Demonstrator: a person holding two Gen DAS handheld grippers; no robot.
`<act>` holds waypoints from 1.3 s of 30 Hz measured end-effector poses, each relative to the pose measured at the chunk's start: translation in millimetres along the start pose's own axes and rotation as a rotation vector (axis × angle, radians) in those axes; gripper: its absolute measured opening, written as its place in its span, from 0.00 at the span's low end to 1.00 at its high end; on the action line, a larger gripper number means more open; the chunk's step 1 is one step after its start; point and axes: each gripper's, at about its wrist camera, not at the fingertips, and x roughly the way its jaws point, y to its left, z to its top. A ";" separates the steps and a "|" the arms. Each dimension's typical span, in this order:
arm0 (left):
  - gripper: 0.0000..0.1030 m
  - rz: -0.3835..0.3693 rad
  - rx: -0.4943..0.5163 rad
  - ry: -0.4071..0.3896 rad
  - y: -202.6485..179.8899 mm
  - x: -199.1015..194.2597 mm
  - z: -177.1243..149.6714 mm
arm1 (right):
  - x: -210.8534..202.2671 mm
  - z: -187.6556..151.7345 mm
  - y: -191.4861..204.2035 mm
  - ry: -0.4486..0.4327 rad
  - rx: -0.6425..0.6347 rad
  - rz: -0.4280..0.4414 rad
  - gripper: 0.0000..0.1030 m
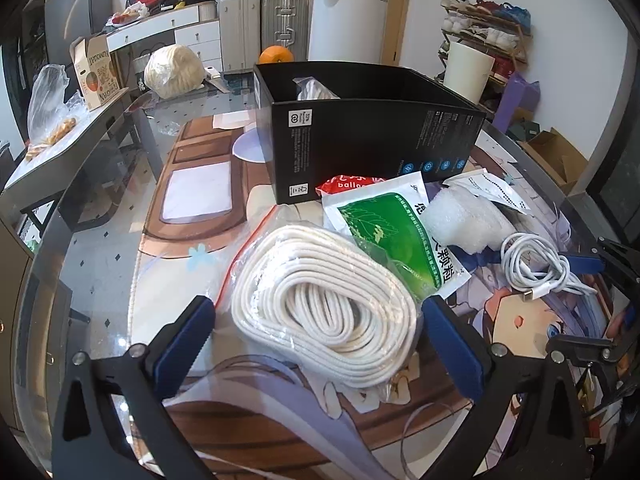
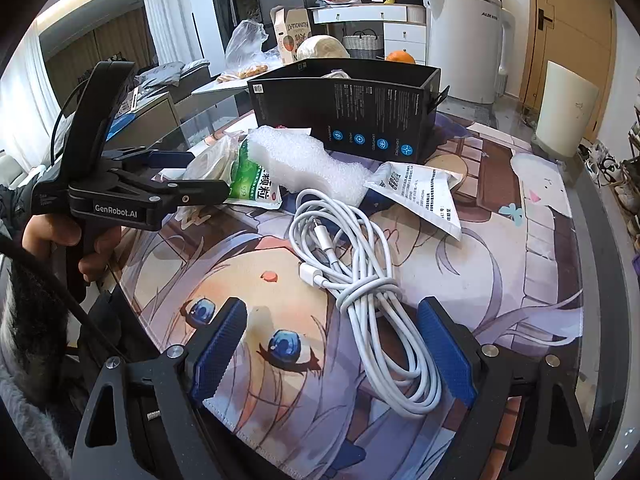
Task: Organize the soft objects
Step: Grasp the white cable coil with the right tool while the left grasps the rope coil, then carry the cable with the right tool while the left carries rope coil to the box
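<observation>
Two claws, both spread wide and gripping nothing. Left claw (image 1: pixel 316 340) straddling the bagged coil of white rope (image 1: pixel 328 308) on the tabletop (image 1: pixel 120 272), pads just beside its flanks; coil's long axis running away toward the black box (image 1: pixel 372 148). Right claw (image 2: pixel 332 354) bracketing the bundled white charging cable (image 2: pixel 372 292), loops lying lengthwise between the pads, not pinched. Judged nearest for each: left for rope, right for cable; box straight ahead of both.

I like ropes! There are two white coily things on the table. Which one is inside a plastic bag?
The thick white rope, coiled in a clear bag. The thin white charging cable lies bare on the mat.
</observation>
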 end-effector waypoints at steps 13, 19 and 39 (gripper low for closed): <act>0.61 -0.007 0.028 -0.058 -1.4 -5.8 -3.5 | -1.4 -1.9 0.4 -0.039 0.008 -0.024 0.74; 0.59 -0.016 -0.006 -0.101 2.3 -13.0 -7.3 | -6.3 -4.4 -6.0 -0.065 0.033 -0.054 0.47; 0.59 -0.069 -0.039 -0.239 3.2 -47.9 -4.2 | -31.1 -6.2 -1.4 -0.158 0.005 -0.063 0.30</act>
